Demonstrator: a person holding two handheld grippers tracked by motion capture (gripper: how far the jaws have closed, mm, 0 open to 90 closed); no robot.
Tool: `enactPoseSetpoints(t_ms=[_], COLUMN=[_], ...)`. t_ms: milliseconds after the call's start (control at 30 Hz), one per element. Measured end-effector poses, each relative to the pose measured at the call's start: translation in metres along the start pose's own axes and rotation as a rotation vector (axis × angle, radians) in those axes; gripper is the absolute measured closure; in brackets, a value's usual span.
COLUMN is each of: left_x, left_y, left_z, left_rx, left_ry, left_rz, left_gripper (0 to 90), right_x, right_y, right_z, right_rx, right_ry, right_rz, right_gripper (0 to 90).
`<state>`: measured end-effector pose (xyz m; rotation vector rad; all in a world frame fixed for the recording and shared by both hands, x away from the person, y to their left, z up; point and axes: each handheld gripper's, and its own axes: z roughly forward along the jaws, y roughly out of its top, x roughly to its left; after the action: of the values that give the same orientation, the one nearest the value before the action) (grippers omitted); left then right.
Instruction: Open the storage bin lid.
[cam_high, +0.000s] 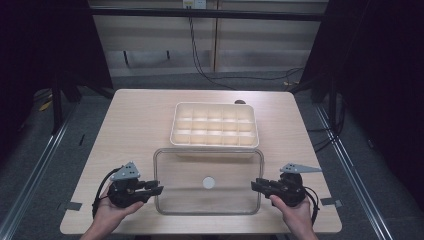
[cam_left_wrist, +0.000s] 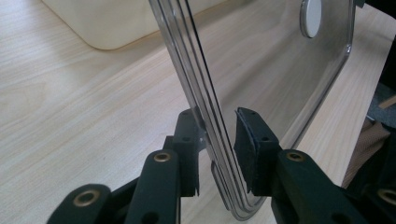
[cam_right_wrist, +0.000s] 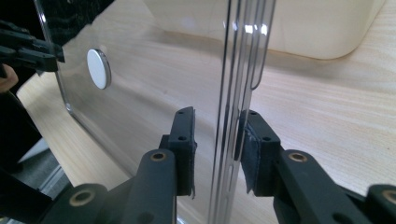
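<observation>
- Table of pale wood, seen from the high view, carries a cream plastic tray divided into small compartments near its far edge, about midway between the left and right edges.
- A clear, flat rectangular plastic lid with rounded corners sits just in front of the tray, towards the near edge; a small white round disc marks its middle.
- The left gripper, held in the person's left hand, meets the lid's left rim; the right gripper, held in the right hand, meets the lid's right rim. Both hands come in over the near edge.
- In the left gripper view, the lid's ribbed rim runs between the two black jaws. The left pad lies against the rim, while a thin gap shows beside the right pad, so this grip looks slack rather than tight. The white disc and a corner of the cream tray lie beyond.
- In the right gripper view, the rim stands upright between the jaws; the right pad touches it and the left pad sits just beside it. Whether this pair presses firmly I cannot tell from the picture alone, though the jaws stand nearly together.
- Farther off in that view, the left gripper shows at the lid's opposite rim, with the disc between.
</observation>
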<state>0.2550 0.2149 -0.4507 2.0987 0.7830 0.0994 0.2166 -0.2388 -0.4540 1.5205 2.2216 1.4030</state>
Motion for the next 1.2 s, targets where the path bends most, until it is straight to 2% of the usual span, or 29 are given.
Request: enactPoseSetpoints(t_ms=[300,400,667,833,1200], left_x=[0.001,0.005,0.008,0.012,0.014], left_y=[-0.001,-0.001,0.0,0.001,-0.001], left_z=[0.003,0.006,0.012,0.017,0.024], left_rx=[0.017,0.022,0.052,0.067,0.097], left_ry=[-0.004,-0.011,-0.006,-0.01,-0.006], left_rz=[0.006,-0.006,0.003,-0.007,-0.015], left_gripper=[68.3,66.3,62.1,60.1,55.5], right_x=[0.0,0.001,-0.001,-0.004,-0.007], right_y=[-0.002,-0.003,-0.002,-0.002,-0.003], right_z=[0.001,0.004,0.011,0.016,0.025], right_rx=[0.007,0.022,0.045,0.063,0.09], right_ry=[-0.003,-0.008,-0.023,-0.033,-0.038], right_rz=[0.0,-0.015,-0.013,-0.002,-0.019], right_gripper=[67.7,66.0,63.0,60.5,55.9])
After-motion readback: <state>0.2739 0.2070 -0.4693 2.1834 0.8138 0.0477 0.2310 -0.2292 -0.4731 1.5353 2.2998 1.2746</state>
